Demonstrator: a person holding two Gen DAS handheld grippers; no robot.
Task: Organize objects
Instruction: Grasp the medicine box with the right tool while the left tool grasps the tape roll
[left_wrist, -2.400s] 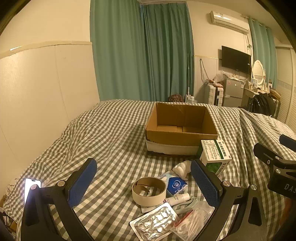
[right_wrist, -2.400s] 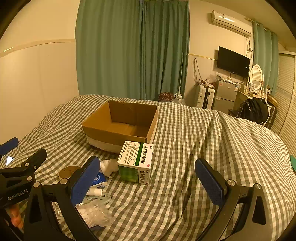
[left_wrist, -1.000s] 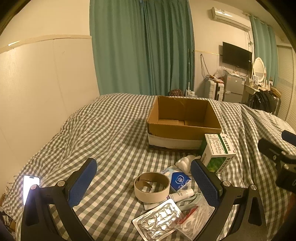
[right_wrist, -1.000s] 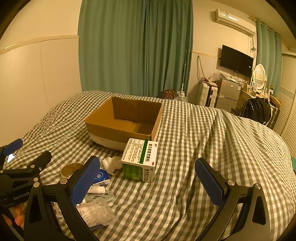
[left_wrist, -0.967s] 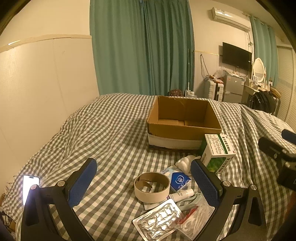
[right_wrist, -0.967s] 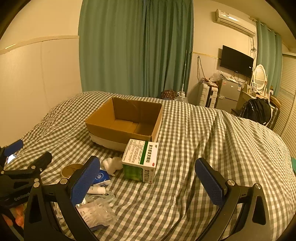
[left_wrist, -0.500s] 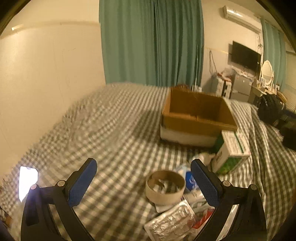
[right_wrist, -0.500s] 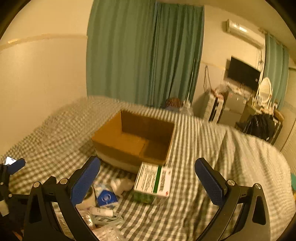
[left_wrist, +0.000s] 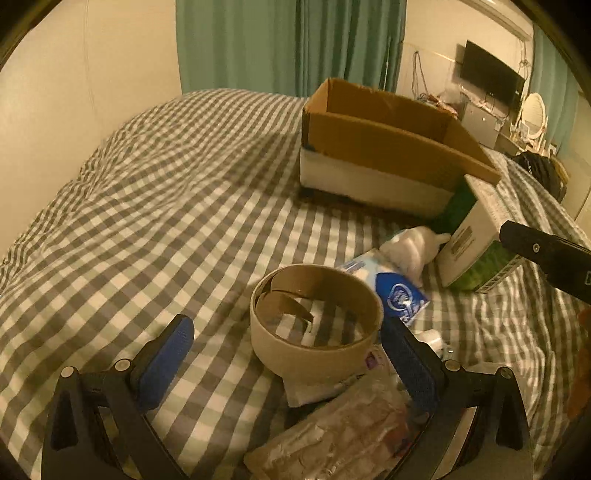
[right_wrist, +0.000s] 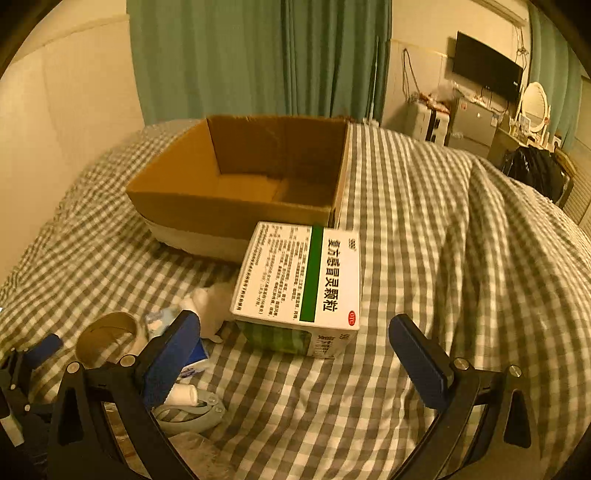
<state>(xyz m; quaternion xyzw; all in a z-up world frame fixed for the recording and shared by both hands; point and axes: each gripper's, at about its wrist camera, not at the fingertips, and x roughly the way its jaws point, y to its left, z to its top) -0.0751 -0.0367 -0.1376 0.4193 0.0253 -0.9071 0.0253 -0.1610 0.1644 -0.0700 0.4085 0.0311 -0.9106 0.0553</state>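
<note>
Both my claws have dropped low toward the clutter in front of the cardboard box (right_wrist: 258, 184). My left claw (left_wrist: 284, 354), spread wide and empty, now straddles the tape roll (left_wrist: 316, 325); my right claw (right_wrist: 295, 354), likewise released, faces the medicine box (right_wrist: 301, 284), which leans against the cardboard box's near corner.

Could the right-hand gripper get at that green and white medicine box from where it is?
Probably yes. The right gripper is open, and the medicine box lies just ahead of its fingers on the checked bedspread, with nothing between them.
</note>
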